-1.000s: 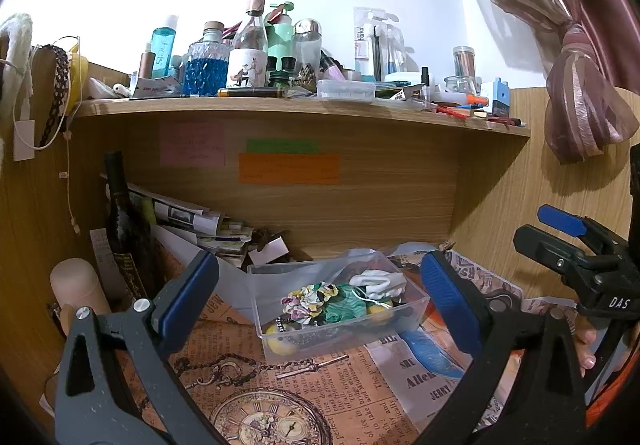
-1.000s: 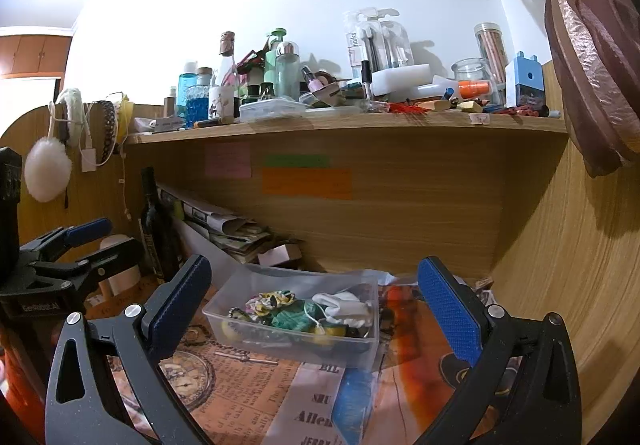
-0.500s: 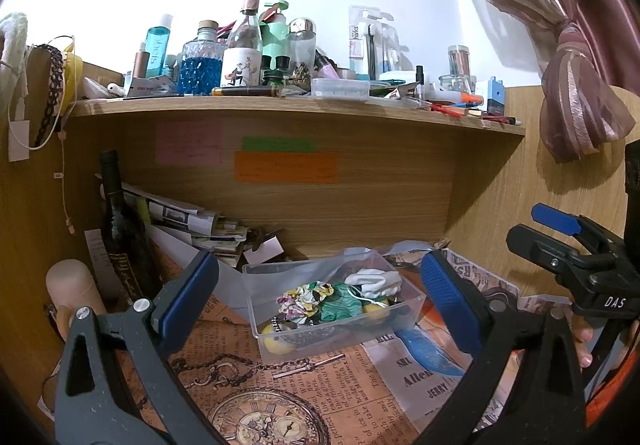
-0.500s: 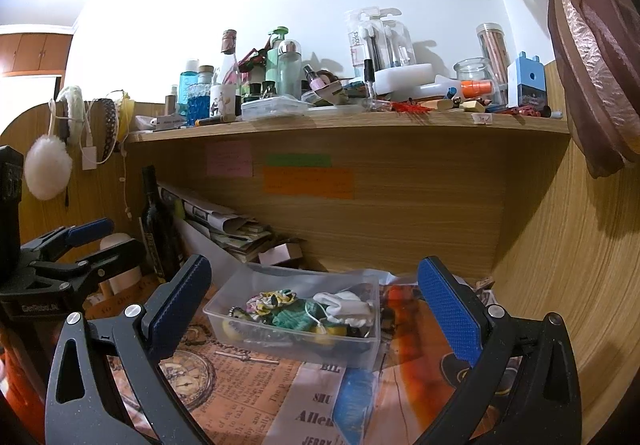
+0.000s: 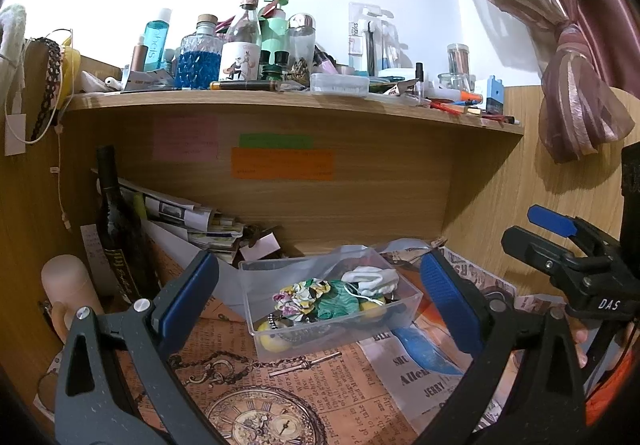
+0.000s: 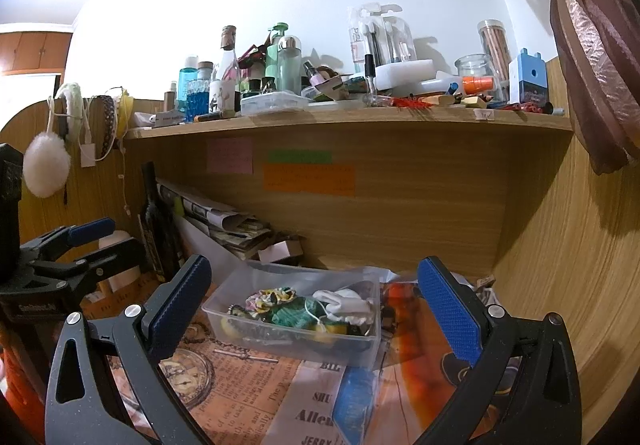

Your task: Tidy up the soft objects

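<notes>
A clear plastic box [image 5: 256, 277] stands on the printed desk mat under the shelf; it also shows in the right wrist view [image 6: 372, 341]. Inside lie soft items: a floral scrunchie [image 5: 302, 295], a green scrunchie [image 5: 336, 305], a white fabric piece [image 5: 372, 279] and something yellow [image 5: 270, 339]. My left gripper [image 5: 316, 285] is open and empty, held back from the box. My right gripper [image 6: 308, 293] is open and empty, also short of the box. Each gripper shows at the side of the other's view.
A dark wine bottle [image 5: 116, 229] and stacked newspapers [image 5: 192, 221] stand at the back left. A beige cylinder [image 5: 66, 281] is at the far left. The shelf [image 5: 280, 101] above carries several bottles and jars. A white pompom [image 6: 46, 165] hangs left; a curtain [image 5: 576, 93] hangs right.
Both grippers have drifted only slightly; the view shifts a little. The box and its contents have not moved.
</notes>
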